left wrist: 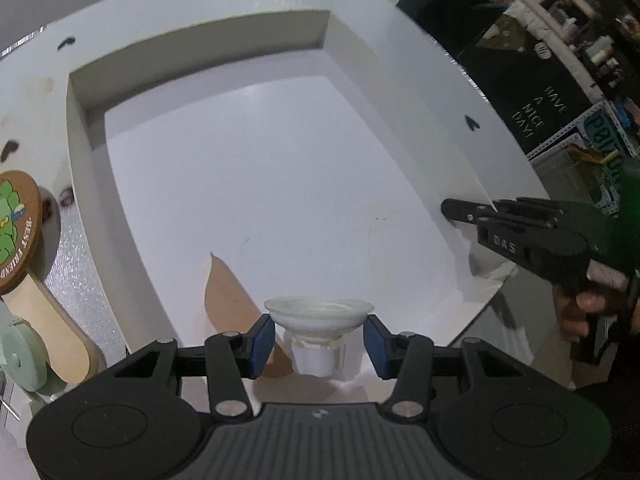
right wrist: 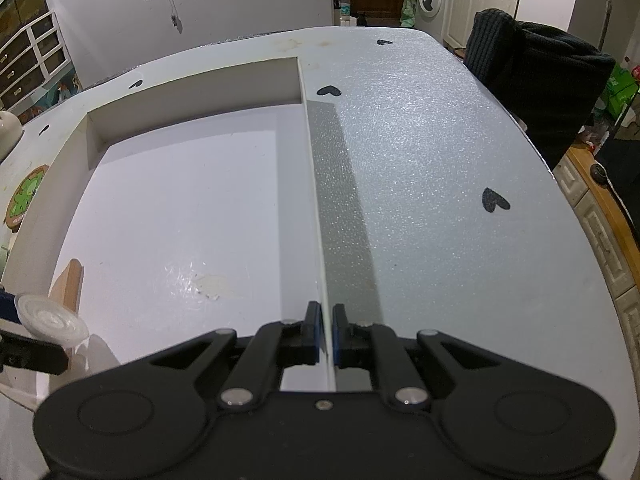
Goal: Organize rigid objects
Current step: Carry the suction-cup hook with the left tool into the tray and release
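Observation:
A shallow white box (left wrist: 84, 120) lies open on the glittery white table. A clear plastic suction-cup piece (left wrist: 318, 312) with a white stem sits between the blue pads of my left gripper (left wrist: 319, 344), just inside the box's near edge; the pads stand beside it with small gaps, jaws open. It also shows at the left of the right wrist view (right wrist: 52, 324). My right gripper (right wrist: 326, 334) is shut on the box's right wall (right wrist: 316, 184), and shows in the left wrist view (left wrist: 468, 212).
A round wooden paddle (left wrist: 20, 236) with a green clover picture and a pale green disc (left wrist: 22, 360) lie left of the box. A torn brown patch (left wrist: 228, 296) marks the box floor. A dark chair (right wrist: 532, 80) stands beyond the table's right edge.

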Motion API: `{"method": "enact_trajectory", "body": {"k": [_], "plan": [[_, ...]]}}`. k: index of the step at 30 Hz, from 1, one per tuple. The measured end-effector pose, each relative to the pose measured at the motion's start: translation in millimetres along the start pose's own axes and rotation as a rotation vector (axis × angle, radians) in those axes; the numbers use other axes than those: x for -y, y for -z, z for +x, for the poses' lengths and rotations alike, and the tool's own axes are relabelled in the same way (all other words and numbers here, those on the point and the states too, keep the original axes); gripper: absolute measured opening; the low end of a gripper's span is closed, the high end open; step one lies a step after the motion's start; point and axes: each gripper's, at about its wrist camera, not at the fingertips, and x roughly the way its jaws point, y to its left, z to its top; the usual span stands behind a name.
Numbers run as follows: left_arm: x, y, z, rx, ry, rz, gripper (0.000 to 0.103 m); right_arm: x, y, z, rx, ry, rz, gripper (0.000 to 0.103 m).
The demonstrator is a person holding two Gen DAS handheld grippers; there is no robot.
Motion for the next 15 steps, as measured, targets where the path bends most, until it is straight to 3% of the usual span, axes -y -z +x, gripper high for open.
{"method": "enact_trajectory", "body": {"k": [2,4,15], "plan": [[0,-5,2,-0.009,0.002,-0.008,0.052,1,0,0,0.003,-0.001,0.004,0.008],[2,-10,3,-0.002,-0.009,-0.006,0.063,1,1,0,0.004,-0.002,0.008,0.008],[6,-10,-5,0.037,0.041,-0.029,0.063,2,2,0,0.006,-0.006,0.008,0.008]]}}
